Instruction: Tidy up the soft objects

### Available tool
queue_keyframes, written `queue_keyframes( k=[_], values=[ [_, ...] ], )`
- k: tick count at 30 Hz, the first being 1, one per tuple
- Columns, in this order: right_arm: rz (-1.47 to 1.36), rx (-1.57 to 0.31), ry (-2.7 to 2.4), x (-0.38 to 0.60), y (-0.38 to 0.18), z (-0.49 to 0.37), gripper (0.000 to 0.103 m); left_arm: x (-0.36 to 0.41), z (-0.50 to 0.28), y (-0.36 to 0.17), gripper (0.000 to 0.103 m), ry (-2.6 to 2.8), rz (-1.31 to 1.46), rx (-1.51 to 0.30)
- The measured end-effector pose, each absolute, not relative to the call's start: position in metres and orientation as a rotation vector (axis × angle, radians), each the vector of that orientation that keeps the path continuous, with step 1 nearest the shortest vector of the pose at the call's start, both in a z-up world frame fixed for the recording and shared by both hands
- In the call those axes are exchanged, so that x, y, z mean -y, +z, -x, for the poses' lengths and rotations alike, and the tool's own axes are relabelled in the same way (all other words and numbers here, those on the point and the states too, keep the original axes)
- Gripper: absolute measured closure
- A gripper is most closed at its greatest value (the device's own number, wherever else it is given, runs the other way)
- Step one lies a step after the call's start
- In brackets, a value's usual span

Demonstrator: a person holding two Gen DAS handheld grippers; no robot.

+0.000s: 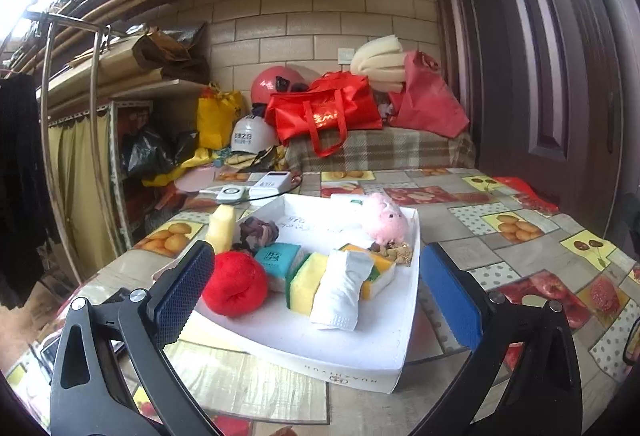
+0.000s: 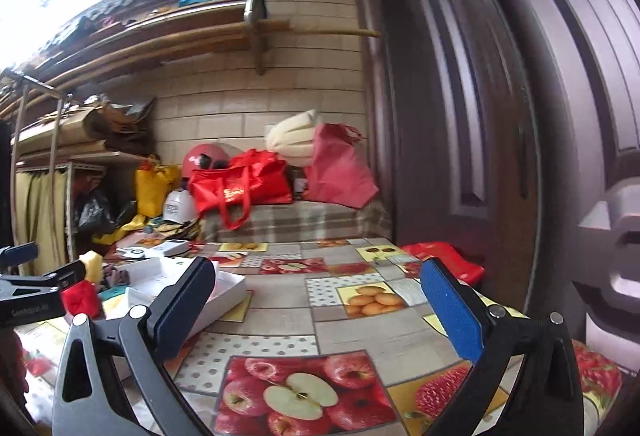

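White box [image 1: 280,340] holding red yarn ball [image 1: 234,284], sponges [image 1: 306,288], pink plush [image 1: 386,222], both hand-held grippers [image 1: 316,290] [image 2: 320,310] wide, empty

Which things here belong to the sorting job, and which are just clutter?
Job: white cardboard tray; red yarn ball; yellow-green sponge; white folded cloth; pink plush toy.
Clutter: white timer; red tote bag; white helmet.

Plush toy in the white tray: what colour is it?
Pink. The plush toy sits at the far side of the tray, clearest in the left wrist view.
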State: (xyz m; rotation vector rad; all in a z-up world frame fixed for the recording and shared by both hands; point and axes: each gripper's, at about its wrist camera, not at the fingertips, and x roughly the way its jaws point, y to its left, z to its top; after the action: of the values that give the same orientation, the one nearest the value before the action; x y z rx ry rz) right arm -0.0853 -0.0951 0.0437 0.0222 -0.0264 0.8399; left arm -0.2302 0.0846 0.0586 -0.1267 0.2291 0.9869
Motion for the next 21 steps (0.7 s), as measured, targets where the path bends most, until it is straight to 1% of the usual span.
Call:
queue_keyframes(
  k=[3,7,12,21],
  values=[
    [-0.023,-0.056,0.877,0.091,0.044,0.071,0.000,-0.089,0.228,0.058,0.000,0.982,0.142,-0.251],
    [-0.011,-0.081,0.940,0.088,0.044,0.067,0.000,-0.091,0.219,0.057,0.000,0.945,0.121,-0.272],
    [0.037,-0.059,0.959,0.084,0.043,0.077,0.000,-0.093,0.191,0.049,0.000,1.033,0.046,-0.421],
    [0.026,-0.116,0.943,0.081,0.042,0.069,0.000,-0.100,0.196,0.047,0.000,1.024,0.099,-0.423]
  ],
)
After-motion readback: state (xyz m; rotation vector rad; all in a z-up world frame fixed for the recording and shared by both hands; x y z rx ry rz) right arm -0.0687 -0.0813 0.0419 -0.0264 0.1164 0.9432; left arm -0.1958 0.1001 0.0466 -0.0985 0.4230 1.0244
